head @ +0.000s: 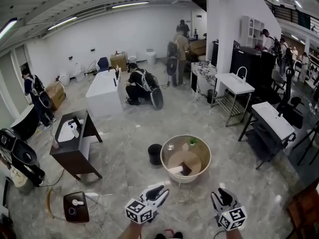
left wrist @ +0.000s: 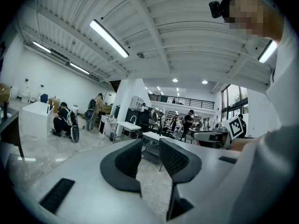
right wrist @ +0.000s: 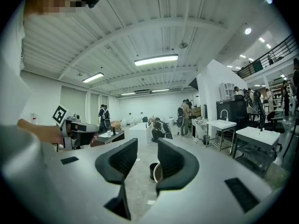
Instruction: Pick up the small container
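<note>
The small container [head: 155, 154] is a black bucket standing on the marble floor, right against the left side of a round beige tub [head: 185, 158]. In the head view both grippers are held low at the bottom edge, a good way short of it. My left gripper [head: 160, 189] points toward the tub and my right gripper [head: 222, 196] is off to its right. In the left gripper view the left gripper [left wrist: 150, 158] shows a gap with only floor behind. The right gripper [right wrist: 147, 161] is also parted and empty, with the black container [right wrist: 153, 170] far beyond its fingers.
A dark wooden washstand [head: 75, 143] stands at left, with a small dark box [head: 76, 206] near it. A white bathtub [head: 104, 91] and a crouching person [head: 137, 86] lie further back. White sink tables [head: 273, 121] line the right side. Cardboard and a small plant sit in the tub.
</note>
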`<state>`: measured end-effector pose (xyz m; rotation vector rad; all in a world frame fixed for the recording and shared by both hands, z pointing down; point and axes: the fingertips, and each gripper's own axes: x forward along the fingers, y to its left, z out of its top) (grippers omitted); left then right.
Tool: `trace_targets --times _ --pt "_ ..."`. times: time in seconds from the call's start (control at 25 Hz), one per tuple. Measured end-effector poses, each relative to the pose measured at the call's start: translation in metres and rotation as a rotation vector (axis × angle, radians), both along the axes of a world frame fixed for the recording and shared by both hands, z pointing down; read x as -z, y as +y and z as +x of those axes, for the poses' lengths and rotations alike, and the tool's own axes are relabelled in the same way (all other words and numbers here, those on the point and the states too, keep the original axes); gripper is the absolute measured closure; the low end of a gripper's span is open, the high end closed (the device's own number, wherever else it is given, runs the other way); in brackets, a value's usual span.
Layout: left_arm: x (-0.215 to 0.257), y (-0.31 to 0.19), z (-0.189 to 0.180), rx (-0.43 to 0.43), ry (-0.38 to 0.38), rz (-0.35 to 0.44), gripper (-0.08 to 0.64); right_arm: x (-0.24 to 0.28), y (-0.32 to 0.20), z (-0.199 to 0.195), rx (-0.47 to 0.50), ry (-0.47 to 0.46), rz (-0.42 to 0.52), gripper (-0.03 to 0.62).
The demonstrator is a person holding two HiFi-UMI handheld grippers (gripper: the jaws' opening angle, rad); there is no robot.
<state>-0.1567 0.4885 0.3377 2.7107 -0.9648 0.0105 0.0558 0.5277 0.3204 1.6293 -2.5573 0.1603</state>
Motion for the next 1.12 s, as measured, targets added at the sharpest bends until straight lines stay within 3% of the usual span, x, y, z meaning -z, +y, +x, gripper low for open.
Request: trace_targets --times 0.16,0.48,0.84,1.12 --pt "-0.003 -0.002 0.007 0.006 0.013 -0.013 0.376 -0.001 -0.001 0.008 0.015 0.014 0.003 0.38" --pt "-0.009 -0.006 0.022 0.001 0.005 -0.019 0.277 -0.016 -0.01 0.02 0.035 0.034 -0.025 0.31" --pt "-0.019 -0.021 0.03 0.017 -0.007 -0.045 0.247 -0.021 -0.029 0.034 0.039 0.019 -0.037 0.301" --pt "-0.033 -0.059 0.029 0.017 -0.001 -0.076 0.239 -0.036 -0.066 0.034 0.031 0.023 -0.073 0.302"
